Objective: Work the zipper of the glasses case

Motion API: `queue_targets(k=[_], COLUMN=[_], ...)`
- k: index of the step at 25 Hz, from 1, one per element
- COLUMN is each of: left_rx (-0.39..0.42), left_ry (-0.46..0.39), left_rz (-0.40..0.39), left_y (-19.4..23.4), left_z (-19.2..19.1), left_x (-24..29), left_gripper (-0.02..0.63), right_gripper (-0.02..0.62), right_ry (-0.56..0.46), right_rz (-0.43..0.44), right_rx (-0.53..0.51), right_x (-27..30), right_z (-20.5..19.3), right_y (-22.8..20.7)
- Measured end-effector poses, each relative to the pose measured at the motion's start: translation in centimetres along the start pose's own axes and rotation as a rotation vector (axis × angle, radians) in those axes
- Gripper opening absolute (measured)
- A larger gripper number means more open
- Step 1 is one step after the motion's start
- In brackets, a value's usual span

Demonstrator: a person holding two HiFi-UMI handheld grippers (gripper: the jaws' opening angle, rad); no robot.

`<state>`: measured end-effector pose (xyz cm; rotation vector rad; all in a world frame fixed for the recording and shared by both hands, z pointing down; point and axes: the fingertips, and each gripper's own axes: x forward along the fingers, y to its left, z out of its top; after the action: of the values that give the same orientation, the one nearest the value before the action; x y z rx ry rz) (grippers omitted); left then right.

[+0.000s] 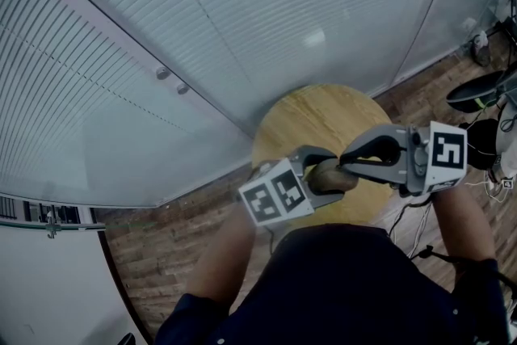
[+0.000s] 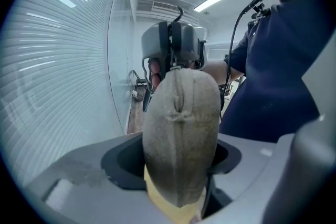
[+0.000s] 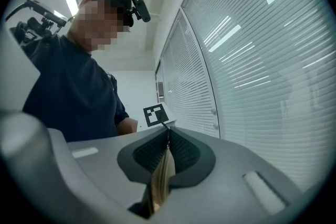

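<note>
The case [image 2: 181,128] is a rounded beige pouch with a felt-like skin, seen end-on with its zipper seam running up the middle. It is held in the air over the near edge of the round wooden worktop [image 1: 323,113], in front of the person's body; whether it touches the wood I cannot tell.

The left hand-held gripper [image 1: 315,175] clamps the case across its body, with the jaws spread wide and pressing both flanks. The right hand-held gripper [image 3: 167,139] comes in from the right with its jaws pinched together on a thin tan strip [image 3: 161,178], which is probably the zipper's pull tab.

The case looks light and slightly yielding at the surface, probably with a stiffer shell beneath. The fuzzy cloth should give good friction, so a firm side grip like this one ought to hold without crushing it. The strip is small and floppy, so it is best taken near its root and drawn along the seam line; a sideways tug could twist the case in the other grip or slip off the strip.

Beyond the worktop, on its far side and to the left, a curved glass wall with blinds [image 1: 202,28] stands over a plank floor [image 1: 170,246].
</note>
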<state>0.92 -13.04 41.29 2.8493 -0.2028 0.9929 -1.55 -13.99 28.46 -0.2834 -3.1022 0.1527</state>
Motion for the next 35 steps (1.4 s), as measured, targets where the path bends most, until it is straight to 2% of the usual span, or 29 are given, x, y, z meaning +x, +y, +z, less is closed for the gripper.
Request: queue_targets(k=[4,7,10,13,21,25,35], left_rx=[-0.003,0.001,0.053,0.074,0.014,-0.022,-0.141], left_ry=[0.004,-0.029,-0.132,-0.238,-0.388,-0.455,-0.627], left_rz=[-0.003,-0.013,-0.022,-0.067,-0.165,-0.191,-0.279], left_y=[-0.2,-0.3,-0.9,-1.6,-2.1,-2.1,-1.0], left_z=[-0.1,0.3,2.0,3.5,4.8,5.7,7.6], left_x=[-0.1,-0.3,-1.0,-1.6,-3.0,-3.8,-5.9], left_gripper=[0.308,0.308,0.305,0.304,0.302,0.302,0.301], right_gripper=[0.02,0.016,0.015,0.012,0.009,0.009,0.009], right_ry=[0.005,-0.031,-0.108,-0.171,-0.273,-0.329,-0.377], right_rz=[0.017,0.028,0.06,0.106,0.144,0.135,0.096], right_rx=[-0.013,-0.013,0.02,0.03,0.079,0.086,0.058], right_x=[0.2,0.1,-0.2,-0.3,-1.1,-2.6,-4.4], right_z=[0.0,0.5,1.6,2.6,3.7,4.2,5.2], right_y=[0.3,0.7,1.3,2.1,2.0,2.1,1.7])
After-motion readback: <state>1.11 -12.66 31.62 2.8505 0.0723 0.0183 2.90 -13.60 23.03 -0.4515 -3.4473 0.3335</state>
